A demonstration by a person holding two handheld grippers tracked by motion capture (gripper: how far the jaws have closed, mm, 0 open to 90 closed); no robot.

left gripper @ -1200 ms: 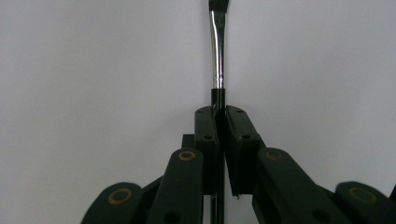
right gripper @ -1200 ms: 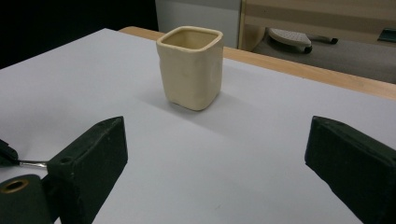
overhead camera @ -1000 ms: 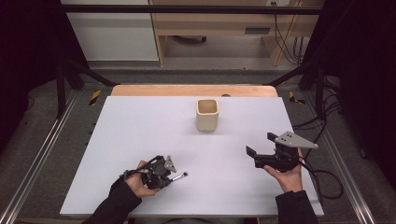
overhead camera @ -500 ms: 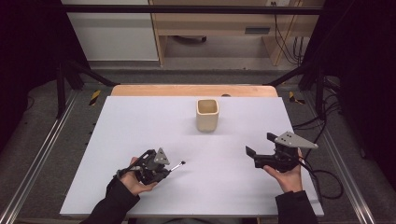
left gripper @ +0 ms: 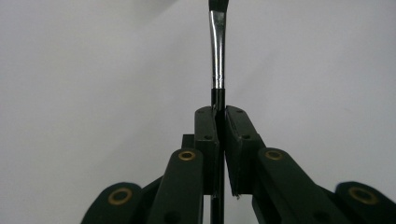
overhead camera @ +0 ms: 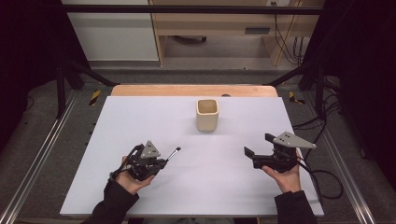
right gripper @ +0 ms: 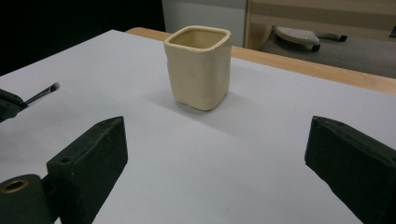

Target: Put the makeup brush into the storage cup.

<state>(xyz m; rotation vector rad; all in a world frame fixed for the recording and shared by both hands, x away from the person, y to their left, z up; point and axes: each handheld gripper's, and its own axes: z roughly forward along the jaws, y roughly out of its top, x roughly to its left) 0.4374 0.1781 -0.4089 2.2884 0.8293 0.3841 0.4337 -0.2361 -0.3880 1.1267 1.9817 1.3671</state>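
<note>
Since the earlier frame, my left gripper has lifted the thin, metal-ferruled brush, clamped tight. Right gripper gapes wide near the squarish cream cup.

Even overhead light, dark surroundings, soft shadows, slight blur throughout.

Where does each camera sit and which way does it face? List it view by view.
High view: above the person's side, looking forward and down on the table; forearms, both hands, left gripper, right gripper.
Left gripper view: on the left gripper, looking along jaws shut on a brush.
Right gripper view: on the right gripper, jaws open, facing the cup.
Shared: the high and right gripper views both show cup and brush.
</note>
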